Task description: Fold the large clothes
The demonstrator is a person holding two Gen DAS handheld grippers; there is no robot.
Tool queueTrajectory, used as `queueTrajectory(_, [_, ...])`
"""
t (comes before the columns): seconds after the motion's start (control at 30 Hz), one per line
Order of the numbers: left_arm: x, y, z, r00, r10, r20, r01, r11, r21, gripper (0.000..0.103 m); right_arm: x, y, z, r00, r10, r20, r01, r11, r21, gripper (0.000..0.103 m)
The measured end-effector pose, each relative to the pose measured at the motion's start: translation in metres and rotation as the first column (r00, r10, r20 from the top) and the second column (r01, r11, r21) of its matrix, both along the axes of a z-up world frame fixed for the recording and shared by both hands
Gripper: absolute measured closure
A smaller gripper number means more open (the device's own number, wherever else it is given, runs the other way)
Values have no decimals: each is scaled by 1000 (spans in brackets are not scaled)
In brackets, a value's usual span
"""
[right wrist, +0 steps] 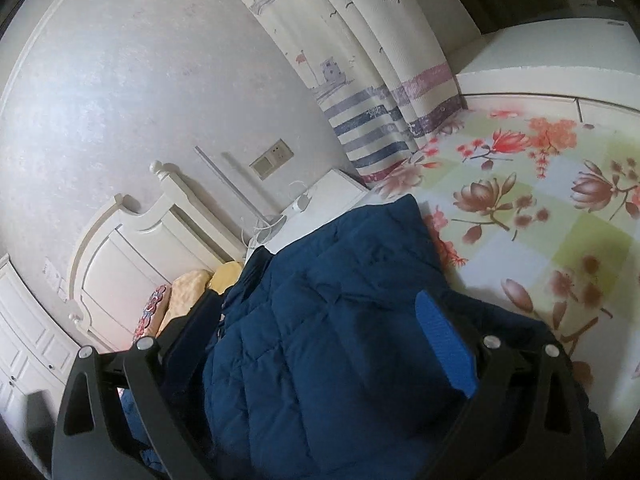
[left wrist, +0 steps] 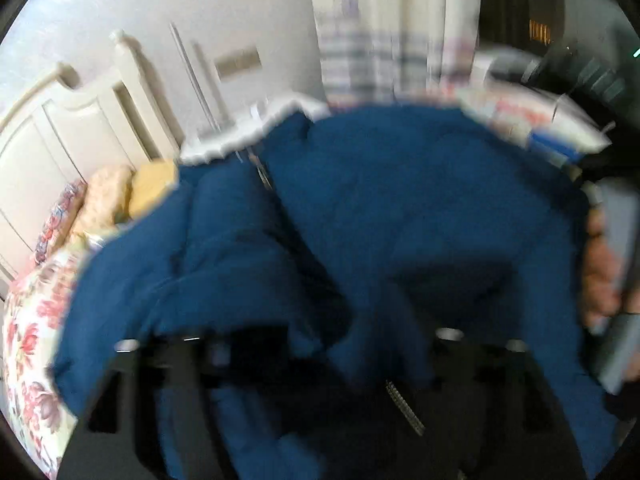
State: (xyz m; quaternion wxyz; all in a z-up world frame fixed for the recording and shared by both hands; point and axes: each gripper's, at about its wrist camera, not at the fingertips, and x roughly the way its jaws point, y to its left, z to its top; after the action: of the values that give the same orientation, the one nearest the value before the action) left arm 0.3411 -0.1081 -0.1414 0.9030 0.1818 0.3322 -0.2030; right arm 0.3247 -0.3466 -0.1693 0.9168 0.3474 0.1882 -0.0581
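- The blue quilted jacket [right wrist: 340,320] lies bunched on the floral bedsheet [right wrist: 540,208], its zipper [left wrist: 404,404] exposed; by my judgement the folding is only partly done.
- Your right gripper [right wrist: 320,344] stands wide apart, jacket between the fingers, pads not visibly pressing.
- Your left gripper [left wrist: 320,344] is blurred; spread, apparently gripping nothing.
- Pillows [right wrist: 196,288] sit at nine o'clock. No containers appear.

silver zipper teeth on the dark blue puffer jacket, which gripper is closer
Left. The silver zipper teeth on the dark blue puffer jacket lie between the left gripper fingers; the right gripper, in the hand at the jacket's side edge, is farther.
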Motion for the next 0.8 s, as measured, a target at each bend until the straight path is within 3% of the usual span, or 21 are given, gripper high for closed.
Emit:
queueTrajectory(0.07, [-24, 15, 22, 995, -7, 102, 16, 996, -84, 8, 1, 0, -1, 1000, 1, -5, -1, 1000, 0, 6])
queueTrajectory(0.1, [-37, 29, 37, 987, 3, 162, 20, 990, -139, 5, 2, 0, -1, 1000, 2, -7, -2, 1000, -1, 6])
queueTrajectory(0.17, [-46, 53, 50, 977, 73, 201, -33, 979, -199, 4, 2, 3, 0, 1000, 5, -9, -5, 1000, -9, 6])
queueTrajectory(0.23, [-36, 96, 47, 953, 270, 140, -229, 939, -256, 5, 3, 7, 2, 1000, 17, -10, -17, 999, -30, 6])
queueTrajectory(0.3, [-21, 133, 29, 907, 420, 30, -396, 876, -277, 7, 5, 13, 5, 999, 31, -14, -32, 998, -63, 6])
queueTrajectory(0.33, [-16, 148, 18, 888, 459, -29, -449, 852, -271, 9, 7, 18, 6, 999, 42, -17, -44, 995, -84, 6])
queueTrajectory(0.4, [-12, 166, 4, 862, 498, -96, -506, 829, -238, 19, 10, 27, 8, 998, 58, -31, -62, 990, -127, 6])
queueTrajectory(0.5, [-2, 181, -12, 800, 577, -167, -600, 780, -177, 20, 14, 39, 8, 995, 78, -57, -87, 980, -180, 6])
queueTrajectory(0.6, [1, 189, -31, 781, 590, -205, -620, 773, -133, 18, 15, 52, 11, 993, 103, -57, -113, 965, -236, 6])
queueTrajectory(0.67, [-4, 196, -36, 771, 596, -224, -631, 762, -145, 11, 15, 67, 16, 988, 147, -48, -154, 946, -284, 6])
queueTrajectory(0.73, [-1, 202, -40, 752, 612, -244, -652, 744, -143, 5, 15, 95, 25, 964, 263, -43, -261, 901, -346, 6])
queueTrajectory(0.8, [-2, 205, -42, 750, 606, -266, -654, 740, -156, 4, 15, 130, 35, 928, 364, -77, -361, 830, -424, 6])
